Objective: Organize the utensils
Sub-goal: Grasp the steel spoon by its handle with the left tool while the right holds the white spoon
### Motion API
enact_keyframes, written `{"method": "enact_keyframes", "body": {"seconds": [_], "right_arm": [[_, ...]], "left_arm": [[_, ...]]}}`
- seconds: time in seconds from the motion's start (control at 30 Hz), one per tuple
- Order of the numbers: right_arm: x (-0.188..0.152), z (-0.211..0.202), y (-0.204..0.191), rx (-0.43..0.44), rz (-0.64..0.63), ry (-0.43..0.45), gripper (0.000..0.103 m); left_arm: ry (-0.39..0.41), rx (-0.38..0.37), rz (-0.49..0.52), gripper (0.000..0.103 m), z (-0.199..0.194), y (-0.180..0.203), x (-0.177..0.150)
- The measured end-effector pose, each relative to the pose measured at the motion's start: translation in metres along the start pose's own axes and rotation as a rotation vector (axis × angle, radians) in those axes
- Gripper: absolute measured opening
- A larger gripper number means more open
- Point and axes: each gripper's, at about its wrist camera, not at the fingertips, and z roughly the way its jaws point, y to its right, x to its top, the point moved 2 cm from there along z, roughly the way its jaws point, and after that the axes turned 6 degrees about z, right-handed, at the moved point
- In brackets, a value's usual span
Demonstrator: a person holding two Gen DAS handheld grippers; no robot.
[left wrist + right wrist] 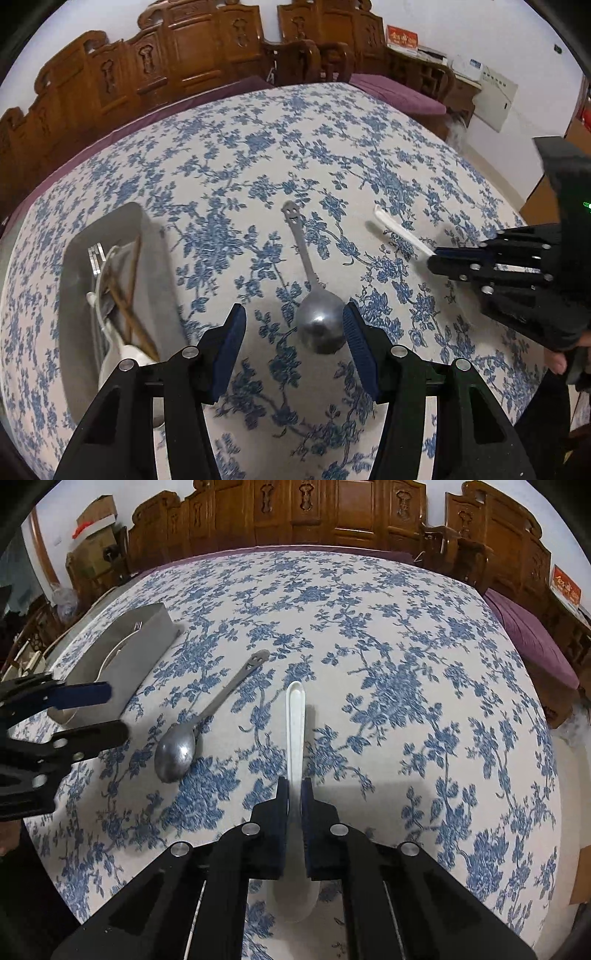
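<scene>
A: Start at the left. What is hard to read?

B: In the left wrist view the grey metal tray (155,266) sits at about nine o'clock. Inside it I make out chopsticks (129,295), a fork (95,254) and a white spoon (118,354), but they overlap and are blurred, and the near finger covers the tray's lower end. In the right wrist view the tray (147,646) is at ten o'clock, with its wall hiding most of the contents.

A: And the left gripper (293,321)?

B: Its jaws stand apart with nothing pressed between them. The bowl of the metal spoon (319,326) lies on the floral tablecloth (258,147) in the gap, close against the right-hand pad; whether it touches I cannot tell. The handle runs toward twelve o'clock.

A: The right side?

B: The right gripper (294,794) is clamped on the neck of the white ceramic spoon (295,716). Its handle points to twelve o'clock beyond the pads, and its bowl shows below them at six o'clock, partly hidden by the fingers. From the left wrist it appears at three o'clock, motion-blurred.
</scene>
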Motion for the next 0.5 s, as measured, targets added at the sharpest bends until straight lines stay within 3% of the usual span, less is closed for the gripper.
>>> {"method": "enact_keyframes", "body": {"seconds": [0.5], "right_arm": [[-0.01, 0.009, 0.016, -0.022, 0.004, -0.017, 0.008]], "left_arm": [[-0.112, -0.026, -0.041, 0.052, 0.059, 0.003, 0.024]]}}
